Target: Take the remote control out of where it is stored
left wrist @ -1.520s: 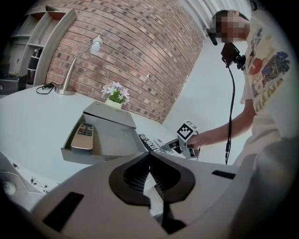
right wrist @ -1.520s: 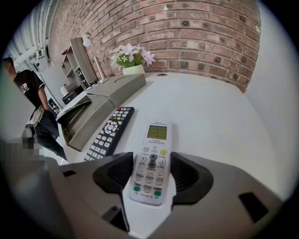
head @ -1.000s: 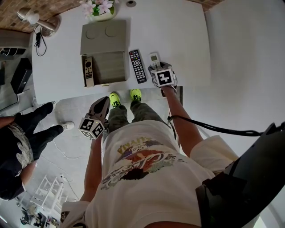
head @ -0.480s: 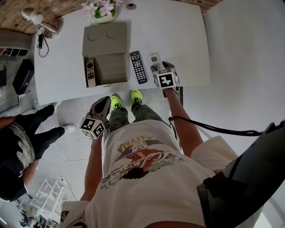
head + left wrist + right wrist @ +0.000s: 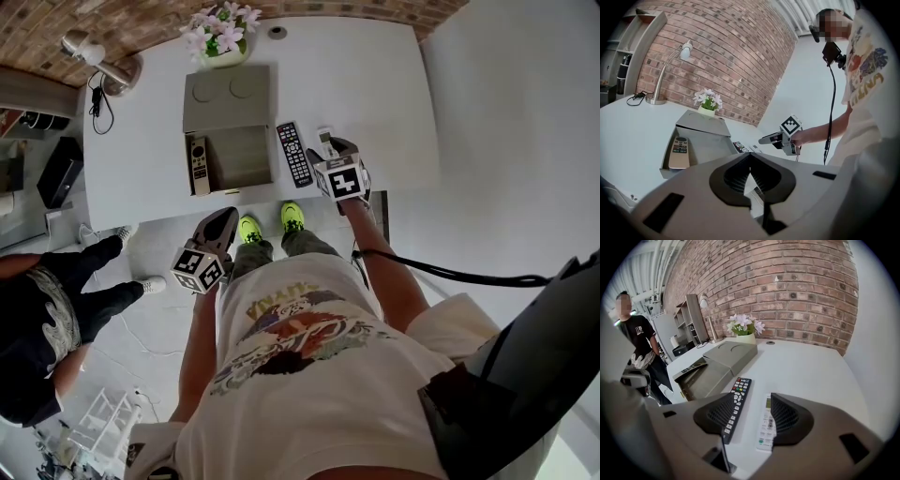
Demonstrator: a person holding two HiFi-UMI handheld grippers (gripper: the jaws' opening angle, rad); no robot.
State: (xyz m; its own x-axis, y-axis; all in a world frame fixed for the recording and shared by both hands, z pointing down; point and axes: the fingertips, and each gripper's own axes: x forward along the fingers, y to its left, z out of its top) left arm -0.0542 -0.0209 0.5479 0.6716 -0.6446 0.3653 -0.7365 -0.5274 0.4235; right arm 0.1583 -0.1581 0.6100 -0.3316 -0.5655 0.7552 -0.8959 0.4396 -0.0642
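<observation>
At the far left a bystander (image 5: 47, 319) in dark clothes stands on the floor beside the white surface (image 5: 375, 84). The person's left arm (image 5: 195, 347) hangs close to the body with the forearm angled forward. It holds the left gripper (image 5: 223, 217) short of the surface's near edge and above the floor, aimed at the grey storage box (image 5: 230, 94). Its jaws are closed tip to tip, with nothing between them. The beige remote control (image 5: 199, 164) lies flat along the left wall of the box's open tray, not yet taken out. Just right of the box, a black remote (image 5: 293, 153) and then a white remote (image 5: 325, 141) lie side by side on the surface, apart from each other. The right arm (image 5: 380, 262) reaches forward, nearly straight. It carries the right gripper (image 5: 326, 152) over the surface's near edge, above those two remotes. Its jaws stand wide apart and hold nothing: the black remote shows by the left jaw, the white one by the right.
</observation>
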